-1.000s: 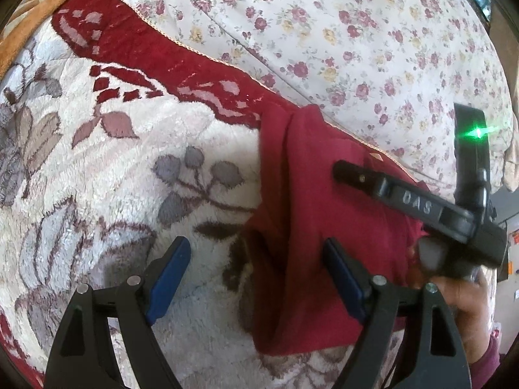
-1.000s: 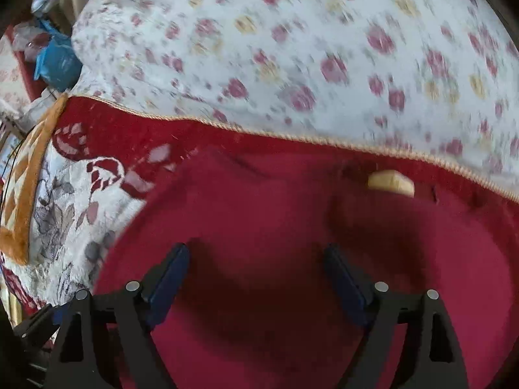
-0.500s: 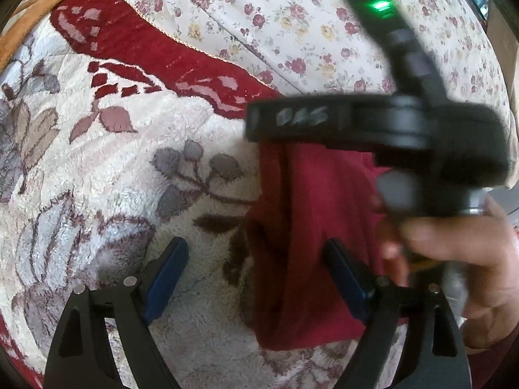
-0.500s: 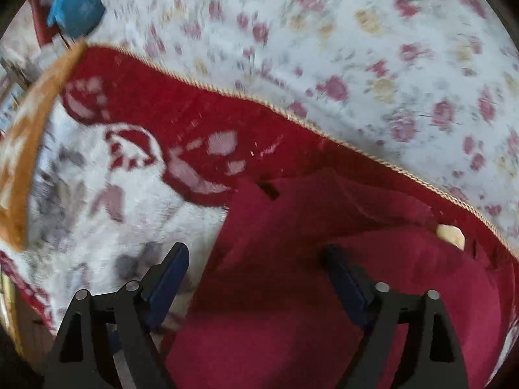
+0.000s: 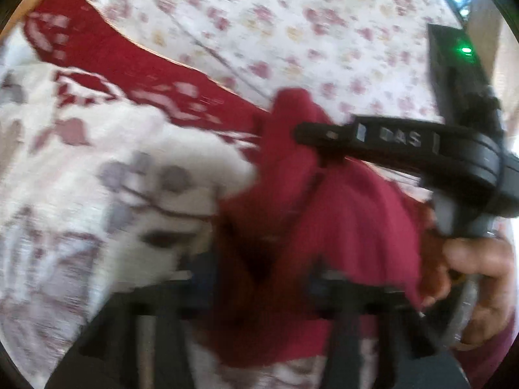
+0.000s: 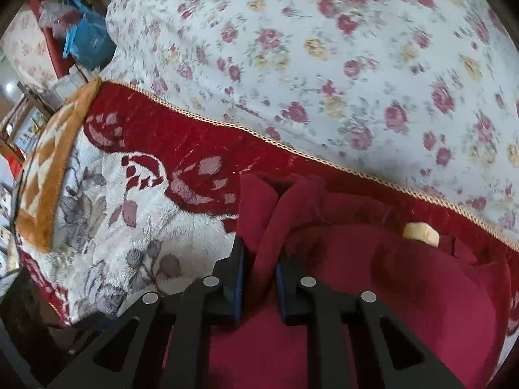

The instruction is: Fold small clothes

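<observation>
Your right gripper (image 6: 259, 269) has just closed its jaws, and a bunched fold of the dark red garment (image 6: 373, 278) is pinched between the blue pads (image 6: 240, 272). The rest of that garment lies spread on the red-bordered blanket (image 6: 139, 227), just below the blanket's gold-corded edge. A small pale tag (image 6: 420, 231) sits on the garment near that same edge.

Your left gripper (image 5: 259, 278) has also just been closing. Its view is heavily blurred, yet the garment (image 5: 340, 227) fills the gap between its fingers; whether the pads press on the cloth I cannot tell. In that view the right gripper (image 5: 301, 133) reaches across from the right side, its tip at the raised upper fold of the garment, with your hand (image 5: 480, 269) around its handle.

Beyond the blanket's corded edge lies a white flowered sheet (image 6: 324, 48). At the blanket's far left end you have an orange patterned cushion (image 6: 48, 168), and past it a blue bag (image 6: 87, 42) among clutter.
</observation>
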{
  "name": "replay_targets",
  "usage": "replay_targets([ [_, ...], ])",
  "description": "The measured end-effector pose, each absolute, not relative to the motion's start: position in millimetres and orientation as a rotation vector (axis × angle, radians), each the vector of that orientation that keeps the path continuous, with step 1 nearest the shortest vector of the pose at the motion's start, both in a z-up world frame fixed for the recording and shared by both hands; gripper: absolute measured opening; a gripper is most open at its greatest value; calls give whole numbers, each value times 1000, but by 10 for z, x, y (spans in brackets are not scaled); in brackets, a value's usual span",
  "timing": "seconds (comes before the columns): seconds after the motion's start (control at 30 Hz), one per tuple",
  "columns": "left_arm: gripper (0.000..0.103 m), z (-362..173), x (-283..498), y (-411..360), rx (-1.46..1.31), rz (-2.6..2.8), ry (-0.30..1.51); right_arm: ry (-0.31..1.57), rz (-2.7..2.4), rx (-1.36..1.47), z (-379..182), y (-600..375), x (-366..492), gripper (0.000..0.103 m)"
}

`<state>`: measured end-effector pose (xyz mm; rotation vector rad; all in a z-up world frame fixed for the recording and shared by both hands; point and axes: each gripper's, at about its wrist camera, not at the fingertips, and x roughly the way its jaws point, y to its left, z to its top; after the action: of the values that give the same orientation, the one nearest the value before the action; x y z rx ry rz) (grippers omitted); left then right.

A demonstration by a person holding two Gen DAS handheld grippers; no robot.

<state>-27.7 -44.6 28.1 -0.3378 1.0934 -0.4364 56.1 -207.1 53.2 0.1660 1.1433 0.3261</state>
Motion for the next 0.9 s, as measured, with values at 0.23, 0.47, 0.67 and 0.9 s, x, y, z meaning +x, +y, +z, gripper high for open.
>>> replay_targets([
  [0.23,24,534,-420,-534,-281,-502,975,1168,350,279,675,-2171,594,63],
  [0.47,24,585,-466,-558,-254,-513,958,1293,368,116,529,-1639,777,82],
  [0.67,26,529,-466,-582,-225,-472,990,1273,284,29,321,-1636,767,41],
  [0.9,26,449,-514,-715,-211,-467,1006,1183,324,168,512,-2042,623,23],
])
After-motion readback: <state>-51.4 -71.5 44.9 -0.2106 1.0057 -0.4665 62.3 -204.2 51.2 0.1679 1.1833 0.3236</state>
